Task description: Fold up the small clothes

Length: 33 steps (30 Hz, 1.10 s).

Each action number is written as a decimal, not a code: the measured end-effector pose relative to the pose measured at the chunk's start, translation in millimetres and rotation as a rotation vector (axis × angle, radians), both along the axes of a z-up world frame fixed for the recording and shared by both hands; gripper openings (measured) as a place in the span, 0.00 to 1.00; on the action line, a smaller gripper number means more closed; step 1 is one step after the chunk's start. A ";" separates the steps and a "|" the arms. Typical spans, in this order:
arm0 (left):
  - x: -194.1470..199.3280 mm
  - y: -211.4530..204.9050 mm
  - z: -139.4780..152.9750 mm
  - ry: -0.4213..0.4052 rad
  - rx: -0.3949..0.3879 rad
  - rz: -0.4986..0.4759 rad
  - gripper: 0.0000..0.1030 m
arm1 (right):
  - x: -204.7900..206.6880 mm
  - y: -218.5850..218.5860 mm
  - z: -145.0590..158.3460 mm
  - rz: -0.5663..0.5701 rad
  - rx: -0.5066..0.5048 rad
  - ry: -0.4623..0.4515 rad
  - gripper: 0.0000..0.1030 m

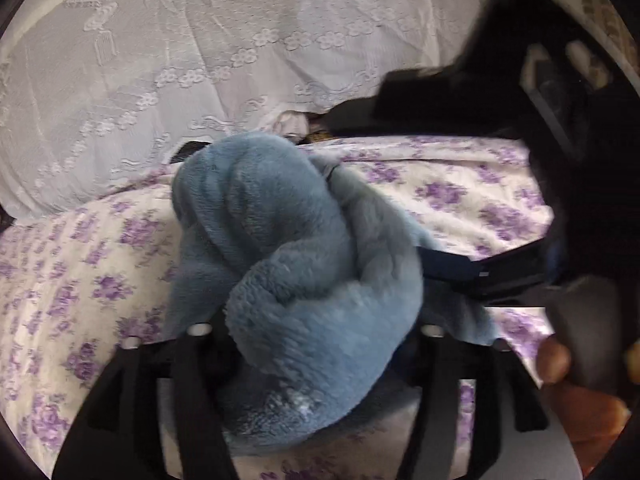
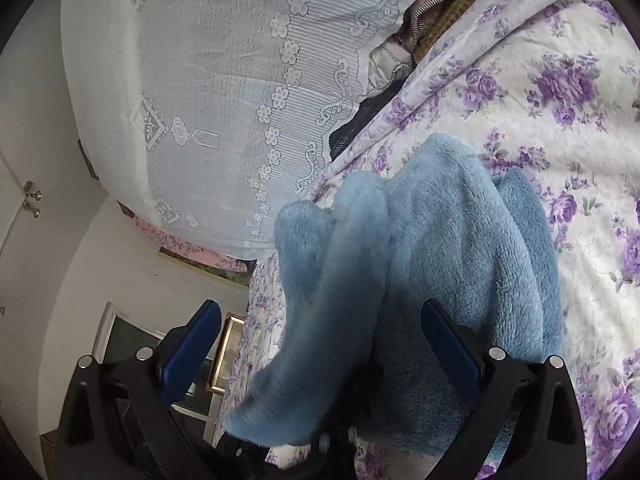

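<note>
A fluffy blue fleece garment lies bunched on the purple-flowered bedspread. In the left wrist view it is piled over my left gripper and hides the fingertips, so its jaws cannot be read. The right gripper's blue-padded finger reaches in from the right against the garment. In the right wrist view my right gripper is open, its blue pads wide apart, with a fold of the garment hanging between them.
A white lace cover drapes over a mound at the bed's far side. Other clothes lie in the gap behind the bed. A white cabinet door with a lock and a framed glass panel stand left.
</note>
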<state>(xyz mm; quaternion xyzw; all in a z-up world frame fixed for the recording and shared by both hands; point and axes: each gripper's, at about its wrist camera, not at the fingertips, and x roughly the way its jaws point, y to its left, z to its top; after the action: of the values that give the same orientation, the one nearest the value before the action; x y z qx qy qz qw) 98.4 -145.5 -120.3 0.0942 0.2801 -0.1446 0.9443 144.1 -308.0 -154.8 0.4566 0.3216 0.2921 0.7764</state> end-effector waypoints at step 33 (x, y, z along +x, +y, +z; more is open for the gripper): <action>-37.8 35.2 -5.5 -0.027 0.029 -0.086 0.73 | 25.3 30.8 -0.5 0.079 -0.240 -0.068 0.73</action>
<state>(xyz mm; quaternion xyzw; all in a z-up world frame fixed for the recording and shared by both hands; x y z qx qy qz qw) 60.6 -110.3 -125.8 0.1218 0.2650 -0.1799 0.9394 169.4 -277.3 -155.3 0.3372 0.3454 0.2969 0.8239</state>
